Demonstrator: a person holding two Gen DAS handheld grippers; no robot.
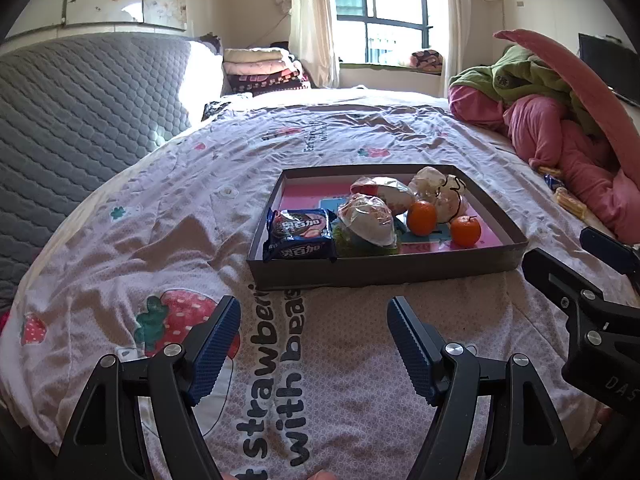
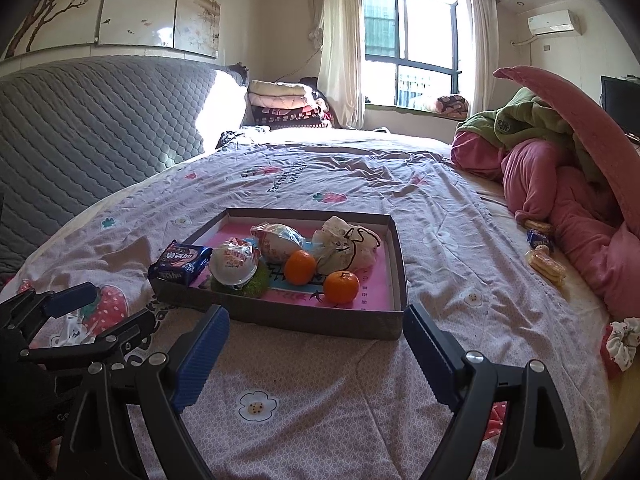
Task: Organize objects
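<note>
Where bedsheet [image 1: 280, 360] reads "strawberry with" | blue packet [image 1: 301, 235]: Chinese lettering

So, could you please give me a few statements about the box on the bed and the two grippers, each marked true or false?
1. Two oranges lie inside the box. True.
2. The blue biscuit packet lies flat on the box floor. False: it rests on the box's corner rim.
3. The left gripper holds an orange. False: its jaws are open and empty.
4. The right gripper is open, short of the box. True.
5. Snack packets lie outside the box by the pink bedding. True.
</note>
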